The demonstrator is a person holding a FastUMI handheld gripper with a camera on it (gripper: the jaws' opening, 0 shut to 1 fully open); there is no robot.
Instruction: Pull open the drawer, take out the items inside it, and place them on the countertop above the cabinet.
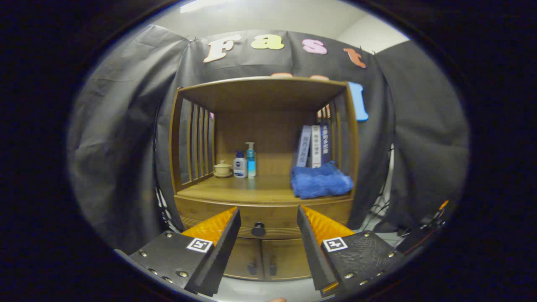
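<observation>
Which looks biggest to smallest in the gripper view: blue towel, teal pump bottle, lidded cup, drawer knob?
1. blue towel
2. teal pump bottle
3. lidded cup and drawer knob: look alike, and the knob sits nearer, so unranked.

The claw is open, knob between its fingers.

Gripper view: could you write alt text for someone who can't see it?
A hand-held gripper, fingers open, points at the dark knob of a closed drawer in a wooden cabinet. On the countertop above sit a small lidded cup, two pump bottles, a blue cloth and upright books.
</observation>
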